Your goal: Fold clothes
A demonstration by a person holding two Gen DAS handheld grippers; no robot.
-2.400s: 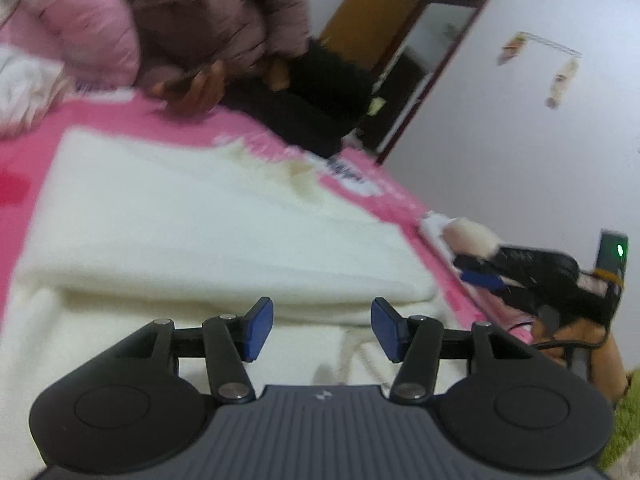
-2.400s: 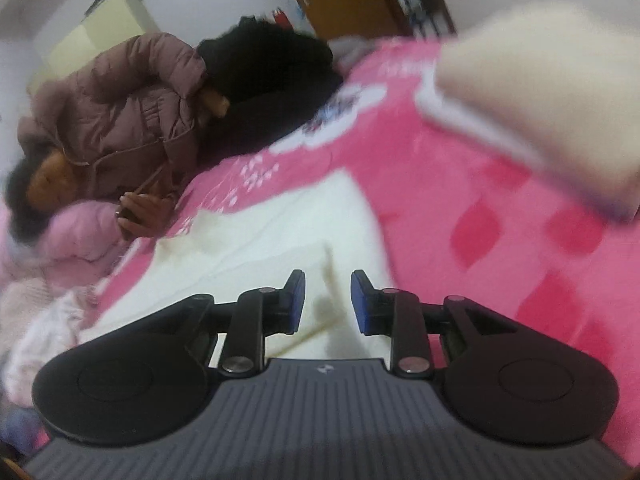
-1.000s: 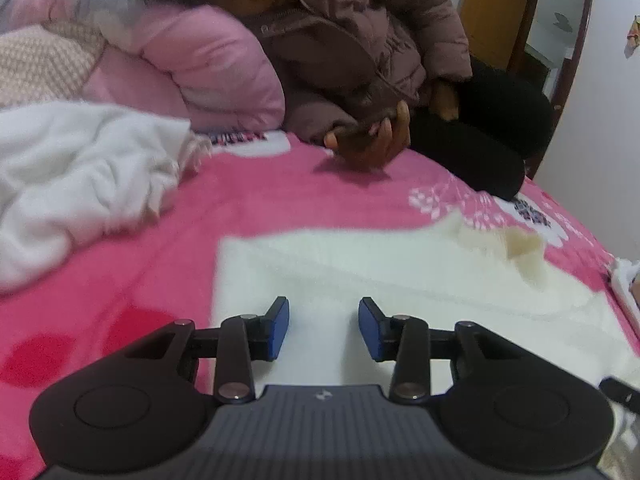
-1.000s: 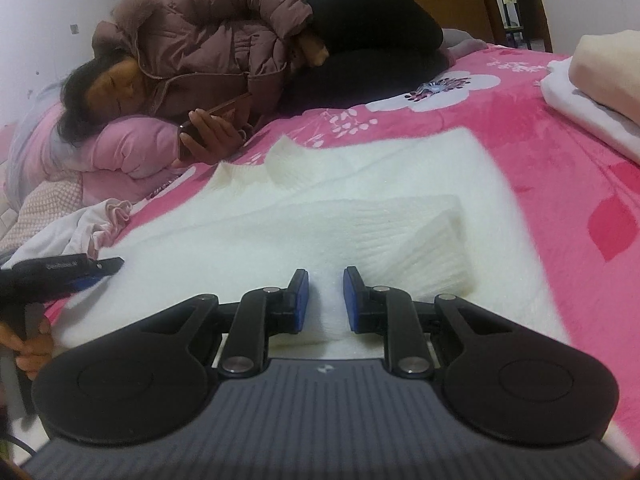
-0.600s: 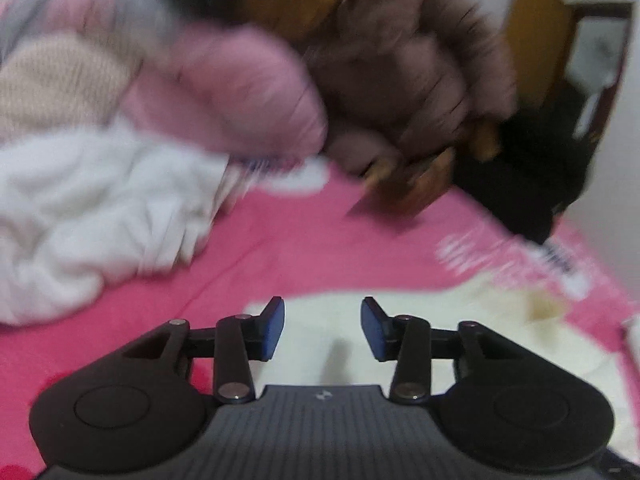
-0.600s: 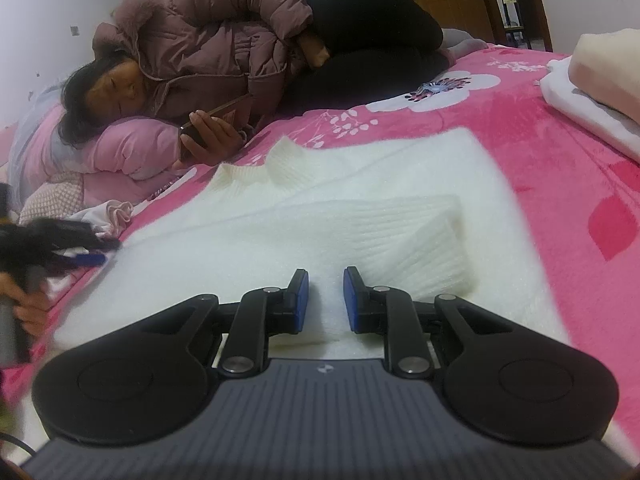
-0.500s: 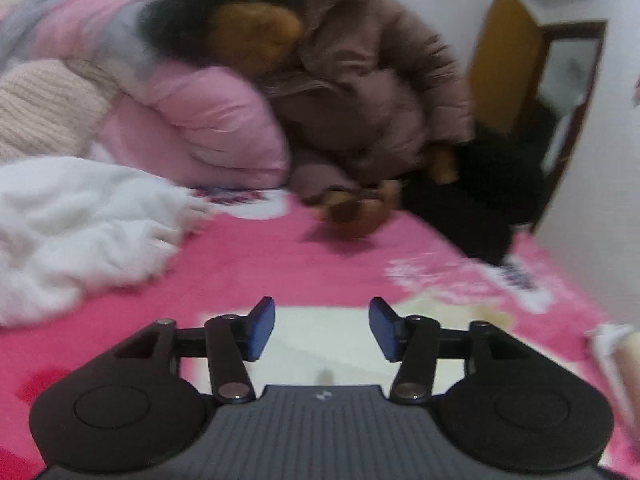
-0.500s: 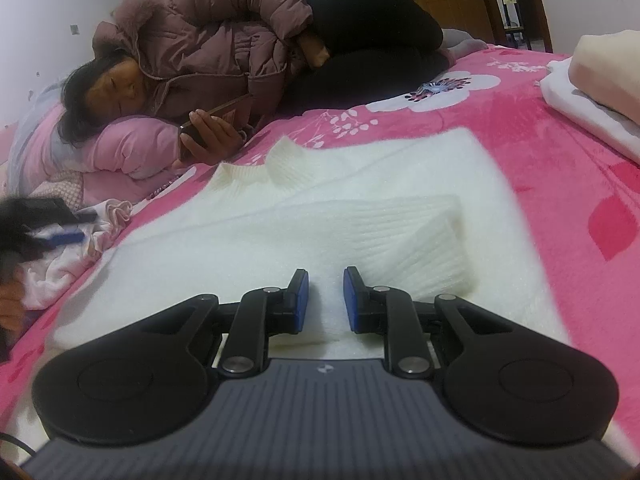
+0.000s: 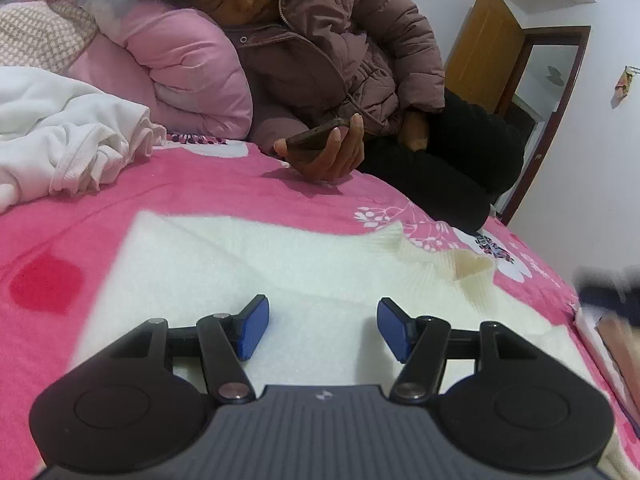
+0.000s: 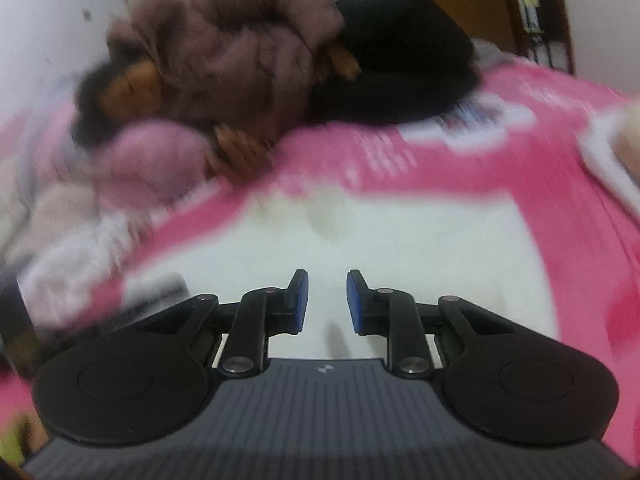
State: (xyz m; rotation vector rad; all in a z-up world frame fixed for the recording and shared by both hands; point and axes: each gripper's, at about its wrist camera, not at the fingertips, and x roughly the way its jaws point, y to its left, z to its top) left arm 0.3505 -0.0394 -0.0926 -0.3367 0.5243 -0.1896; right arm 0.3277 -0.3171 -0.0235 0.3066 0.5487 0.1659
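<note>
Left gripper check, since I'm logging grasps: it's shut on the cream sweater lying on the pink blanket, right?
Not quite. The left gripper is open, holding nothing, above the cream sweater lying on the pink blanket; the left wrist view shows this.

Person [image 9: 328,56] with phone [image 9: 316,138], pink blanket [image 9: 224,184]

Your bed [image 9: 208,184] wears a bright pink flowered blanket; at 10 o'clock sit a pink pillow [image 9: 180,68] and crumpled white bedding [image 9: 64,132], at 1 o'clock an orange wooden door [image 9: 484,44] in white walls [image 9: 600,140]
</note>
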